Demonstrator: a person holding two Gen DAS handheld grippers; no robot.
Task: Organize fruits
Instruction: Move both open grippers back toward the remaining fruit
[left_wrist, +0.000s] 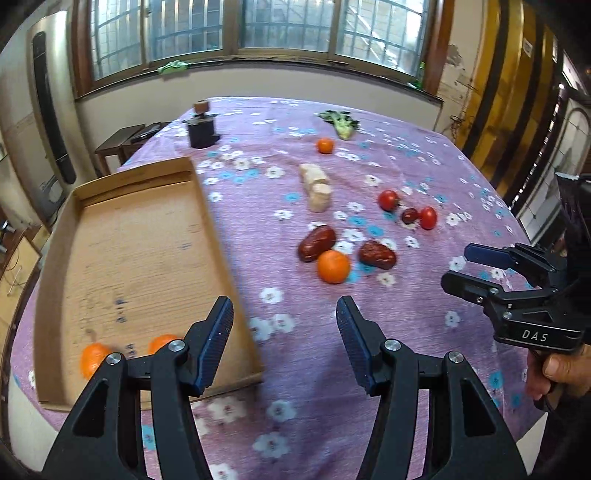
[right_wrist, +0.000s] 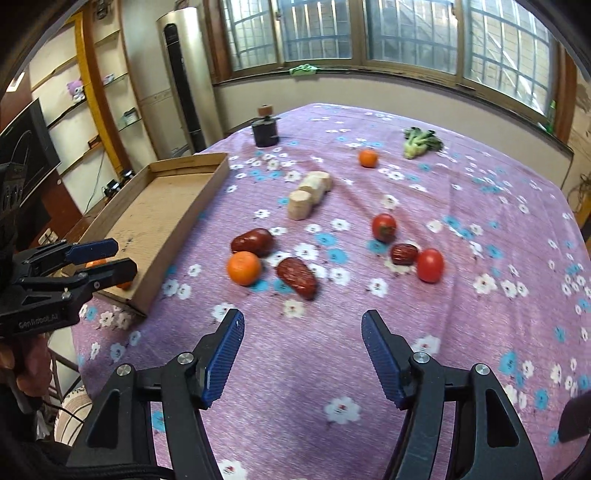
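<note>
The left gripper (left_wrist: 284, 339) stands with its jaws apart and nothing between them, hanging over the purple flowered tablecloth (left_wrist: 424, 325) just beside the near right corner of the cardboard tray (left_wrist: 122, 258). The right gripper (right_wrist: 303, 354) is likewise parted and empty, over bare cloth on the near side of the loose fruit, well to the right of the tray.

Each wrist camera catches the other tool from the side: the right gripper shows at the right edge of the left view, held by a hand (left_wrist: 554, 373); the left gripper shows at the left edge of the right view, in front of the tray's near end.

The left view looks down into the tray and shows two oranges (left_wrist: 94, 360) lying at its near end, partly behind the gripper's finger. In the right view those two are only slivers of orange behind the left gripper. The right view alone shows the shelves (right_wrist: 92, 103) on the wall left of the tray.

Outside the tray, to its right on the cloth:
- two more oranges, one near (right_wrist: 243, 267) and one far (right_wrist: 368, 158)
- three red dates (right_wrist: 297, 277)
- two tomatoes (right_wrist: 430, 265)
- one pale chunky root (right_wrist: 309, 197)
- one leafy green vegetable (right_wrist: 419, 142)

Beyond the tray's far end stands one dark jar (right_wrist: 265, 129).
</note>
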